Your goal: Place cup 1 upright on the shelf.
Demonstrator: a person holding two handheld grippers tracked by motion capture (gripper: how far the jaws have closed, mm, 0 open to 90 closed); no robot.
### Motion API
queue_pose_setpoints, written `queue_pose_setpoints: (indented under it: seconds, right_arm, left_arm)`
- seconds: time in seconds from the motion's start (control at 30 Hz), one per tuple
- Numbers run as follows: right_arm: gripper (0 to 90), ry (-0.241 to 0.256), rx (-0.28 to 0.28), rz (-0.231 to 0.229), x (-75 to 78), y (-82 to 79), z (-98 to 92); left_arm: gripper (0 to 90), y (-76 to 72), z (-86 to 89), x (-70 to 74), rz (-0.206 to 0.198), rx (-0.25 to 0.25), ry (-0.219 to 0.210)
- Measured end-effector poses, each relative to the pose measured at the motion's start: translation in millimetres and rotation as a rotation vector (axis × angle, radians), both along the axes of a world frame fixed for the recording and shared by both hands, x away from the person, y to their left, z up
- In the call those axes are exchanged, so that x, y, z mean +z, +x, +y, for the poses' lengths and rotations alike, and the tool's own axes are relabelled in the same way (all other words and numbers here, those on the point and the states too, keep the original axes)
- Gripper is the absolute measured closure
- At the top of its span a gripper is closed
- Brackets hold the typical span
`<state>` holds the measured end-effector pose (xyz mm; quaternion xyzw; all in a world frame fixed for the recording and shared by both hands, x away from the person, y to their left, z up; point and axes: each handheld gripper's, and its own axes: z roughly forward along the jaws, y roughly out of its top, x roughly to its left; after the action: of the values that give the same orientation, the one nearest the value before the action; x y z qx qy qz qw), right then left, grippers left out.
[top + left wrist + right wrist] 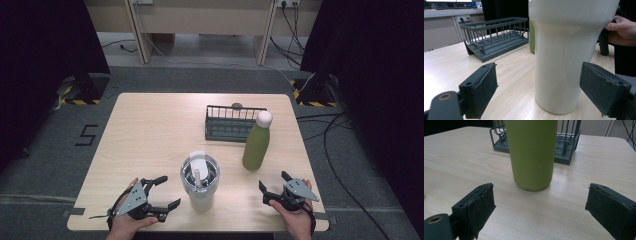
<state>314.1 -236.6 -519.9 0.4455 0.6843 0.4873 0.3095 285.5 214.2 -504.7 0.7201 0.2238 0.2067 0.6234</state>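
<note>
High view: the cream tumbler (200,181), lidded with a straw standing in it, sits at the bench's (150,135) 6 o'clock edge, just beside the wide-open left gripper (167,192). The green bottle (257,141), capped, stands at 12 o'clock of the wide-open right gripper (274,186), before the empty wire basket (231,123).

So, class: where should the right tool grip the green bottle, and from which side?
Grip the bottle on its straight round body, not the narrowing neck. Come in level from the near side, where the right tool already faces it with jaws open. The rack blocks the far side.
</note>
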Motion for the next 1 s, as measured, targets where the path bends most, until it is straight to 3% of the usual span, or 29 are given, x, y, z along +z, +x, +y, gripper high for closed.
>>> queue_pose_setpoints:
  seconds: [0.43,0.8,1.0]
  right_arm:
    - [9.4,0.011,-0.003,0.014,0.0,1.5,-1.3]
    - [9.5,0.007,0.0,0.026,0.1,1.9,0.1]
    - [9.5,0.003,0.004,0.03,0.1,1.7,1.2]
  left_arm:
    - [13.2,-0.8,-17.4,3.6,-0.048,-0.032,0.01]
    - [9.0,2.0,-44.3,0.2,0.025,-0.075,0.008]
    - [7.4,10.3,-57.2,0.9,0.036,-0.071,0.004]
